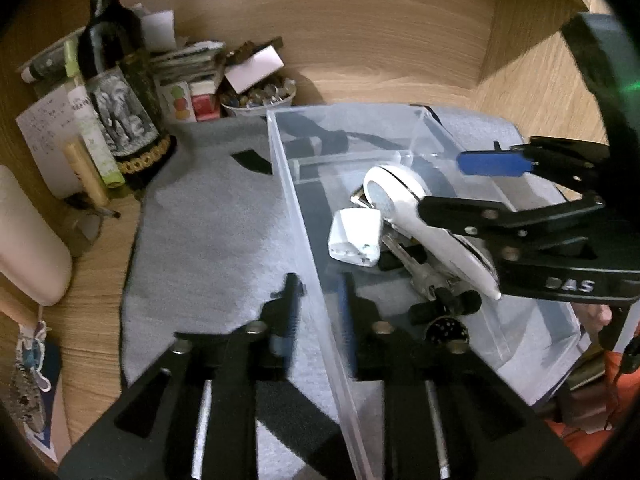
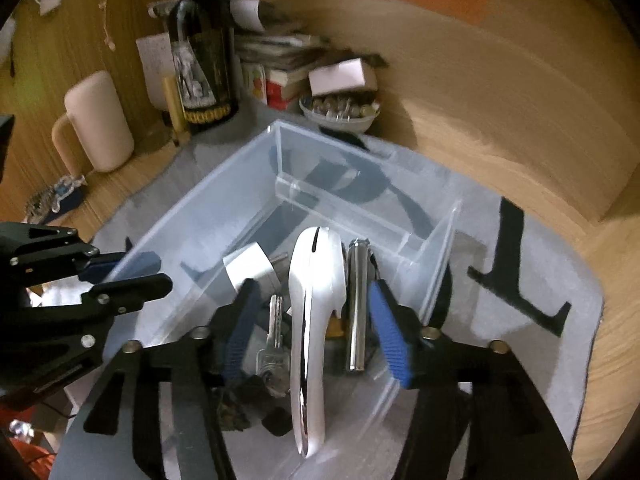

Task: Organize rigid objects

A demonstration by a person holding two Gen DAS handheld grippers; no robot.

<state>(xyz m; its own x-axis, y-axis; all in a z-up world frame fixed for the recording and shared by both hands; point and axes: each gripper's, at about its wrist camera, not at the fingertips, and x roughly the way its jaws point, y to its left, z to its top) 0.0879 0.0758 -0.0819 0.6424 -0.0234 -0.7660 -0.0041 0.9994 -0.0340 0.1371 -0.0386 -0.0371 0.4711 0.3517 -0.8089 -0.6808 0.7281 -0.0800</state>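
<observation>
So: clear plastic bin (image 2: 208,208) sits on a grey mat (image 1: 208,220) on the bench. Inside – white shower head (image 2: 316,312), white charger (image 1: 354,238), steel cylinder (image 2: 357,308), keys (image 2: 274,344). Right gripper (image 2: 316,320) fingers spread around the shower head, not pinching it. Left gripper (image 1: 320,312) fingers parted, straddling the bin wall.

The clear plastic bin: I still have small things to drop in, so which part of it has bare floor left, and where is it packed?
The clear plastic bin is bare at its far end, up to the low clear divider. The grey mat left of it is open too. The near end is crowded: white shower head, silver keys, white adapter.
</observation>
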